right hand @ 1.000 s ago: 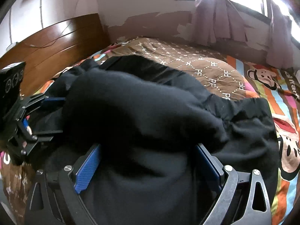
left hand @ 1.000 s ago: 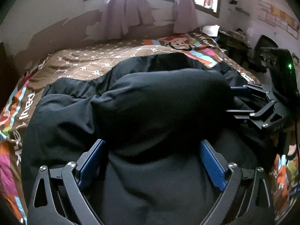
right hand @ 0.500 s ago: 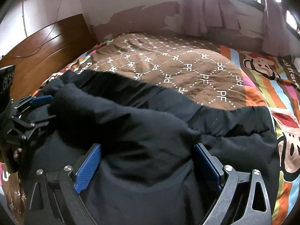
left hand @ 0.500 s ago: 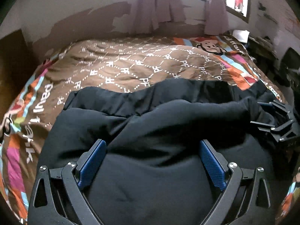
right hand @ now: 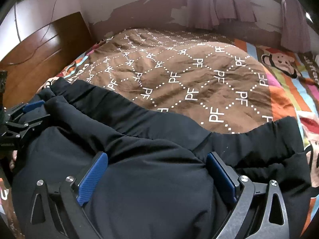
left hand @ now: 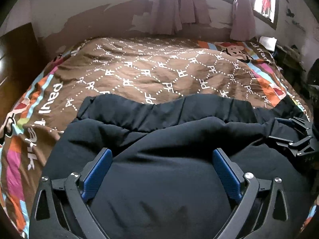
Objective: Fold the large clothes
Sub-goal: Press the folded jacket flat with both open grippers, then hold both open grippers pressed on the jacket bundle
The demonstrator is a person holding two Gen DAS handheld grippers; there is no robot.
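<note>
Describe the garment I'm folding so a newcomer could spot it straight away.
Start at the bed, covered by a brown quilt printed with white PF letters. On its near side lies the black garment, bulky and padded, under both tools. It is the only plain dark item against the patterned, colourful bedding.

Bare quilt [left hand: 159,67] lies open beyond the bunched black garment [left hand: 163,189].

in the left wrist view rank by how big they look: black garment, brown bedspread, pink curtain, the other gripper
1. black garment, though nearness to the camera inflates it
2. brown bedspread
3. pink curtain
4. right gripper, partly cut off at the frame edge, so its full size is unsure
</note>
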